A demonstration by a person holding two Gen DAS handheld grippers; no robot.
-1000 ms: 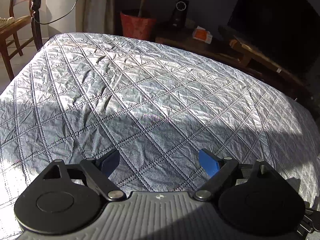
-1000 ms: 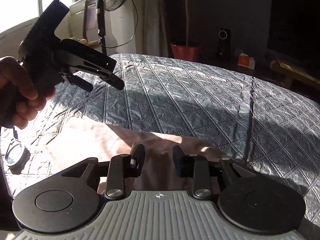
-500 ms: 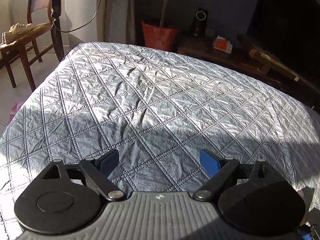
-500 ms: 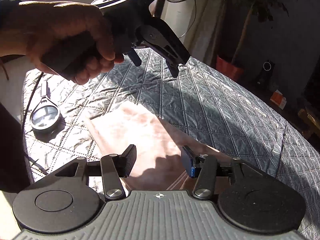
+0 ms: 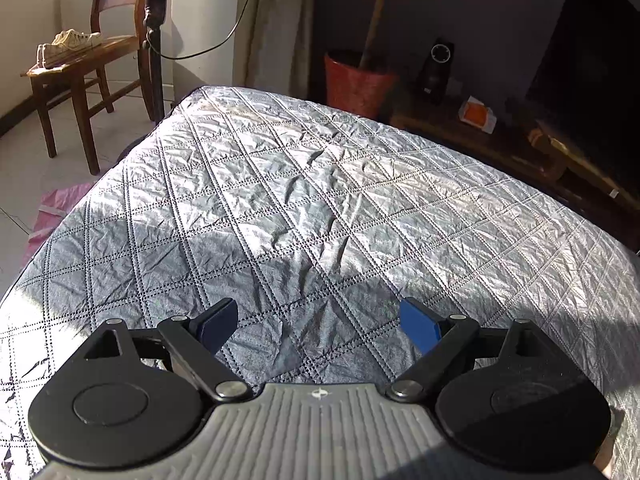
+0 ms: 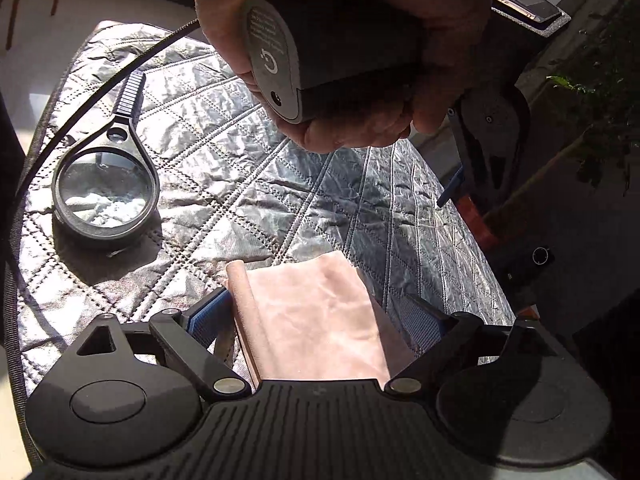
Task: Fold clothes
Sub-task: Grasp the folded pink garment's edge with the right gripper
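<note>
A pale pink cloth (image 6: 312,312) lies folded on the silver quilted bedspread (image 6: 248,184), one long edge rolled over. My right gripper (image 6: 316,300) sits low over it, its jaws opening, the cloth between the blue pads (image 6: 208,316) and not pinched. A hand (image 6: 400,112) fills the top of the right wrist view, wrapped around the left gripper's grey handle (image 6: 288,52). In the left wrist view my left gripper (image 5: 318,312) hangs open above bare bedspread (image 5: 320,184), nothing between its fingers. No cloth shows in that view.
A black magnifying glass (image 6: 106,188) lies on the bedspread left of the cloth, a black cable (image 6: 100,76) arching over it. Beyond the bed stand a wooden chair (image 5: 80,80) bearing shoes (image 5: 68,46), a fan pole (image 5: 154,40), a red pot (image 5: 356,84) and a dark low cabinet (image 5: 520,148).
The right gripper's jaws have spread wide and it has rolled and dropped closer to the pink cloth. The hand with the left gripper now looms right in front. The left view swung towards the chair.
</note>
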